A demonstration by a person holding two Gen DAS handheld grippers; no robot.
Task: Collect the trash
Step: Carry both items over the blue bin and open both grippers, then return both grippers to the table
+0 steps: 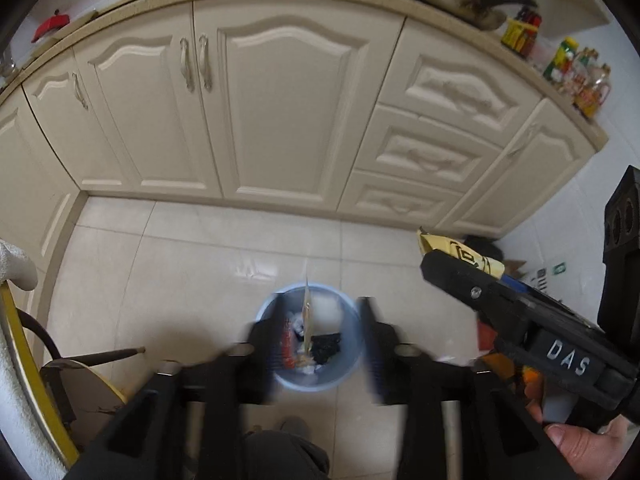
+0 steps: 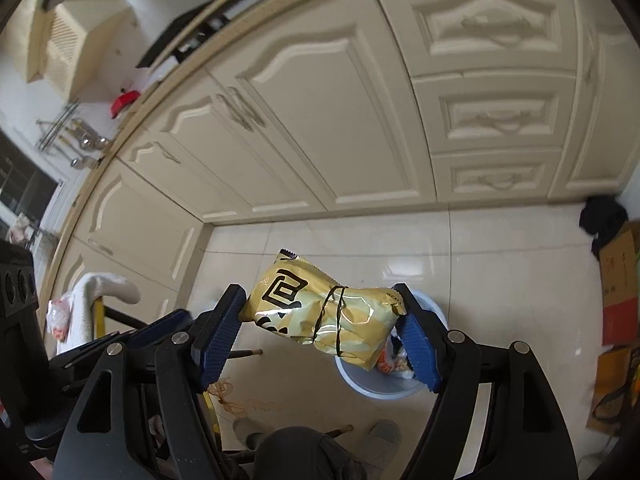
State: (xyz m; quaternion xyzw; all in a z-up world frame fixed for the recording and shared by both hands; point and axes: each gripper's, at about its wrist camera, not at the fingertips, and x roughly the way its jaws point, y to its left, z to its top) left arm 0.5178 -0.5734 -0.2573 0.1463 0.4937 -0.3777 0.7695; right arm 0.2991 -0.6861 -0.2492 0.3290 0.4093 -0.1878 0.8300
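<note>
A pale blue trash bin (image 1: 332,382) stands on the tiled floor, holding several scraps. My left gripper (image 1: 318,344) hangs right above it with its blurred jaws apart. A thin tan wrapper (image 1: 307,312) stands edge-on over the bin between the jaws, touching neither pad. In the right wrist view my right gripper (image 2: 320,340) is shut on a yellow snack packet (image 2: 320,312) bound with a black band, its ends pinched between the blue pads (image 2: 218,336). That packet hovers just left of and above the bin (image 2: 376,390). The left wrist view shows the right gripper (image 1: 500,300) at the right, held by a hand (image 1: 580,440).
Cream kitchen cabinets (image 1: 280,112) close off the floor behind the bin. A chair with a white towel (image 2: 100,292) stands at the left. A cardboard box (image 2: 620,280) and a black cloth (image 2: 604,216) lie at the right. The person's knee (image 2: 296,452) and slippers are just below the bin.
</note>
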